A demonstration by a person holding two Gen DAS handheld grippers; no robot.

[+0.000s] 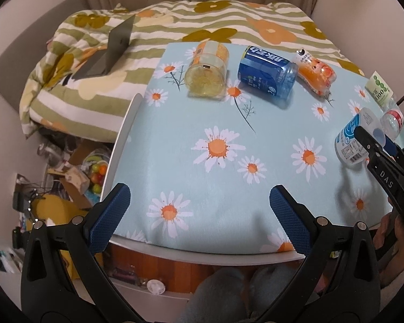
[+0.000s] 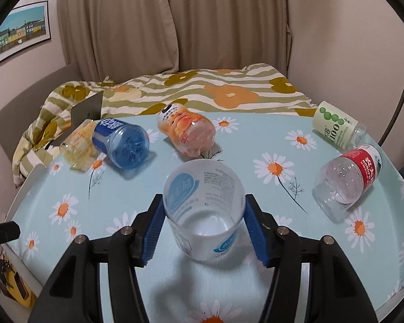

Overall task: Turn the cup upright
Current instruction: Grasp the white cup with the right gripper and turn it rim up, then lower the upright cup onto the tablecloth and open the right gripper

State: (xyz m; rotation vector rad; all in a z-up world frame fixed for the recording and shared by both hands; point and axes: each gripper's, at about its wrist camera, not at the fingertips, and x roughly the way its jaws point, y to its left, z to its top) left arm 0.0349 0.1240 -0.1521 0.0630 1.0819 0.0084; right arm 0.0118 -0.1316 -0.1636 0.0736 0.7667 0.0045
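A clear plastic cup (image 2: 203,212) with a white and blue label sits between the blue pads of my right gripper (image 2: 203,226), which is shut on it. Its open mouth faces up and toward the camera, and it hangs just above the daisy cloth. In the left wrist view the same cup (image 1: 354,141) and the right gripper (image 1: 374,145) show at the far right. My left gripper (image 1: 199,202) is open and empty over the table's near edge.
Cut bottle cups lie on their sides on the daisy-cloth table (image 2: 67,177): yellow (image 1: 206,71), blue (image 1: 266,74), orange (image 1: 315,74), green-label (image 2: 336,125), red-label (image 2: 348,177). A bed with a flowered blanket (image 2: 215,91) lies behind. Floor clutter (image 1: 75,172) is at the left.
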